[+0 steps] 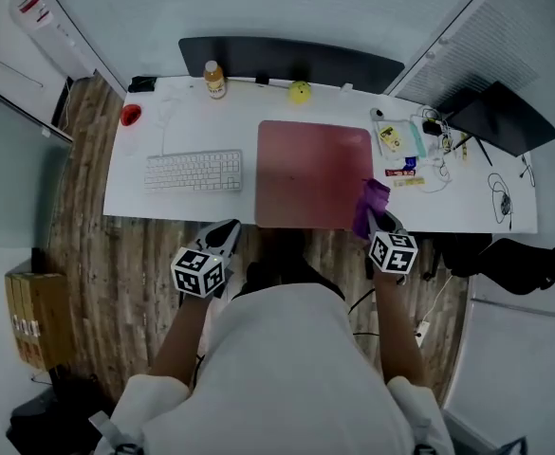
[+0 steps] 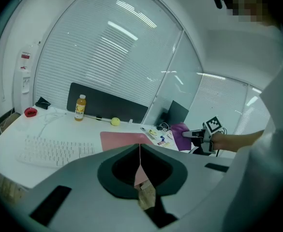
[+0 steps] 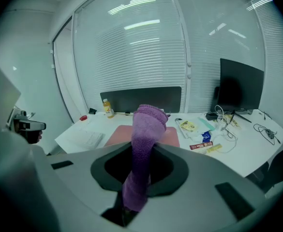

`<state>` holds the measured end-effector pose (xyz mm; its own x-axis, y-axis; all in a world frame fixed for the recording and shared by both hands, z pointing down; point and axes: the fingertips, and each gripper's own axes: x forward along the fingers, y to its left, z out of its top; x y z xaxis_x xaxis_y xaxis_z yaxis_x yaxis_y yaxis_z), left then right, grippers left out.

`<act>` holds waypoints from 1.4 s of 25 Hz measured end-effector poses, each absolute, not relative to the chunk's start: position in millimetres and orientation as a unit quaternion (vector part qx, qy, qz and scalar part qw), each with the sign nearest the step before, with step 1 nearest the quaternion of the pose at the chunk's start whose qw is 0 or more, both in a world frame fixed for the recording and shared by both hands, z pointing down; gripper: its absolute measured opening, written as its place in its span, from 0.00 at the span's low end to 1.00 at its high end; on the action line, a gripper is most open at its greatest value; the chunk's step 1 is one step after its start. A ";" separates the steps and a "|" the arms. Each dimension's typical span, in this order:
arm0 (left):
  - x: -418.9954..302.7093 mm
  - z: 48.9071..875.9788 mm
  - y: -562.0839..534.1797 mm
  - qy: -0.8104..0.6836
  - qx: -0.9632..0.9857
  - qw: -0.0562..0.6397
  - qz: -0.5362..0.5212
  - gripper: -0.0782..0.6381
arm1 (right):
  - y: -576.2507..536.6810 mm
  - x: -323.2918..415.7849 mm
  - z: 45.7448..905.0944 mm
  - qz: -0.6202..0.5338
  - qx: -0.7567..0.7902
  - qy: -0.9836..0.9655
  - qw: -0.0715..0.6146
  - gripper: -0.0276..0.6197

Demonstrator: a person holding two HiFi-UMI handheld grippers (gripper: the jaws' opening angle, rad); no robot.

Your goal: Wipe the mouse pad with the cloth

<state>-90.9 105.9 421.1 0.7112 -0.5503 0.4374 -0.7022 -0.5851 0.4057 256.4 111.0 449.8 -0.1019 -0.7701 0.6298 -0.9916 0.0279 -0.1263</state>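
Presently, pink rectangular mouse pad (image 1: 313, 173): flat on white desk (image 1: 163, 121)
right gripper (image 3: 135, 187): clamped on purple knitted cloth (image 3: 148, 124), at pad's near right corner
left gripper (image 2: 140, 161): jaws together, empty, off desk edge

The mouse pad (image 1: 315, 173) is bare on top and open from the near table (image 1: 135, 192) edge — only the cloth (image 1: 372, 202) clamped in the right gripper (image 1: 379, 224) hangs over its near right corner. The keyboard (image 1: 194, 171) lies just left of it, packets and cables (image 1: 412, 154) crowd its right, a yellow ball (image 1: 300, 91) and bottle (image 1: 214, 80) stand behind
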 end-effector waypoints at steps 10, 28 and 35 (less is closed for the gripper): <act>-69.5 386.1 123.6 -0.328 0.903 0.253 0.115 0.14 | 153.3 249.6 400.6 0.227 0.641 -0.709 0.189 0.16; -11.9 354.9 138.4 -0.360 0.902 0.214 0.099 0.14 | 148.7 302.1 359.7 0.171 0.606 -0.762 0.149 0.16; -7.9 352.6 137.0 -0.373 0.898 0.212 0.100 0.14 | 146.6 310.1 353.8 0.166 0.603 -0.768 0.139 0.16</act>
